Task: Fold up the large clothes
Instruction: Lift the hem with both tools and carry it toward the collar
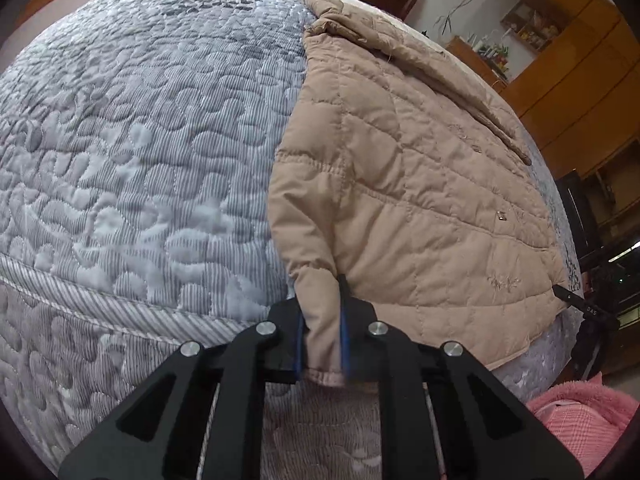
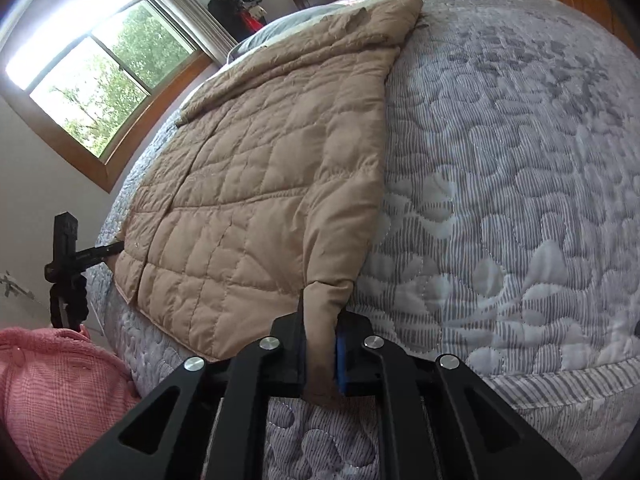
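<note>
A beige quilted jacket [image 1: 420,184] lies flat on a grey patterned bed [image 1: 140,140], its hem near the bed's front edge. My left gripper [image 1: 322,344] is shut on the jacket's left hem corner, which is pinched between the blue pads. In the right wrist view the same jacket [image 2: 260,184] spreads to the left on the bed [image 2: 520,200]. My right gripper [image 2: 320,356] is shut on the jacket's right hem corner. The other gripper's tip shows at the jacket's far corner in each view [image 1: 576,300] [image 2: 100,254].
A pink garment [image 1: 584,420] lies below the bed's edge, also in the right wrist view [image 2: 56,392]. A window [image 2: 100,72] is on the left wall. Wooden cabinets [image 1: 568,64] stand on the right. Pillows lie at the head of the bed [image 2: 288,24].
</note>
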